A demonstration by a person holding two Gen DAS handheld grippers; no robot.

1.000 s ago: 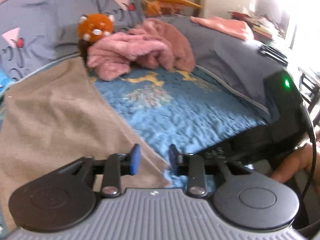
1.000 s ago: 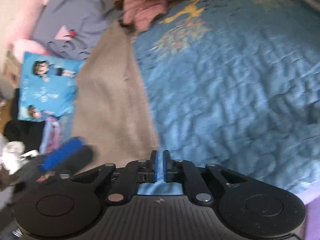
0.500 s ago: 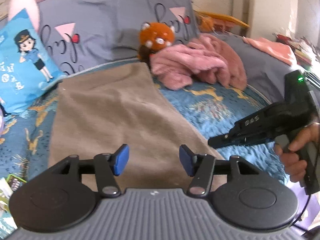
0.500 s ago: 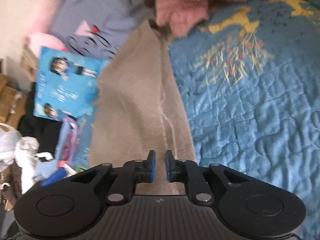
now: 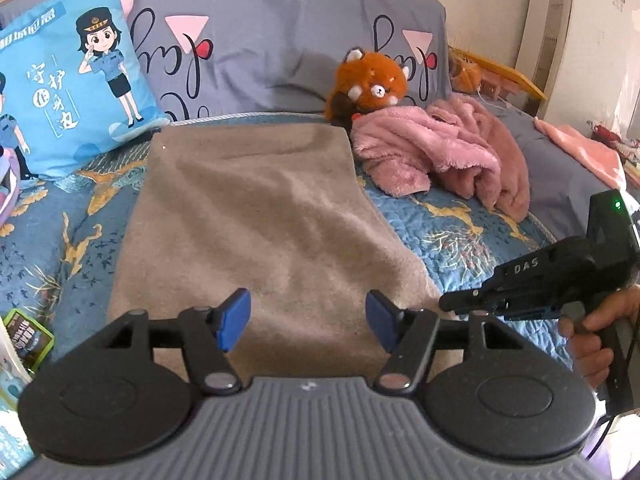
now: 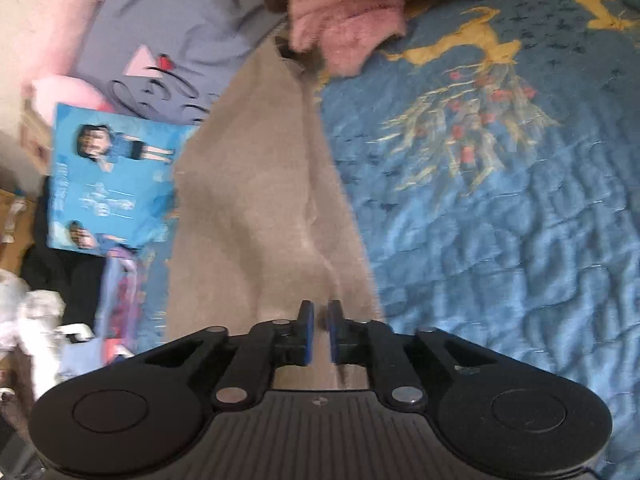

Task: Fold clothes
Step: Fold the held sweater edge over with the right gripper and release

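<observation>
Folding seems to be at a regrip point: both grippers hang over the near end of the tan garment [image 5: 260, 216] with nothing held. The left gripper [image 5: 308, 326] has its jaws opening, already wide, blue pads clear of the fabric below them. The right gripper [image 6: 319, 332] shows a narrow gap that is also opening, with only tan cloth seen through it, not pinched (its pads look free of the fabric).

To do the next grasp well, I would take the two near corners, one at about 7 o'clock and one at about 5 o'clock of the cloth in the left wrist view, pinching every layer at the edge, then carry them evenly toward 12 o'clock so the far hem lines up.

The garment lies flat on the blue quilt [image 5: 444, 236], a long tan panel running from the grippers toward the grey pillow [image 5: 280, 40] at 12 o'clock. It looks soft and slightly fuzzy, with a shallow lengthwise crease visible in the right wrist view. A pink fleece heap [image 5: 436, 152] sits at 2 o'clock, just beside its far corner, with a plush toy [image 5: 370, 82] behind.
</observation>
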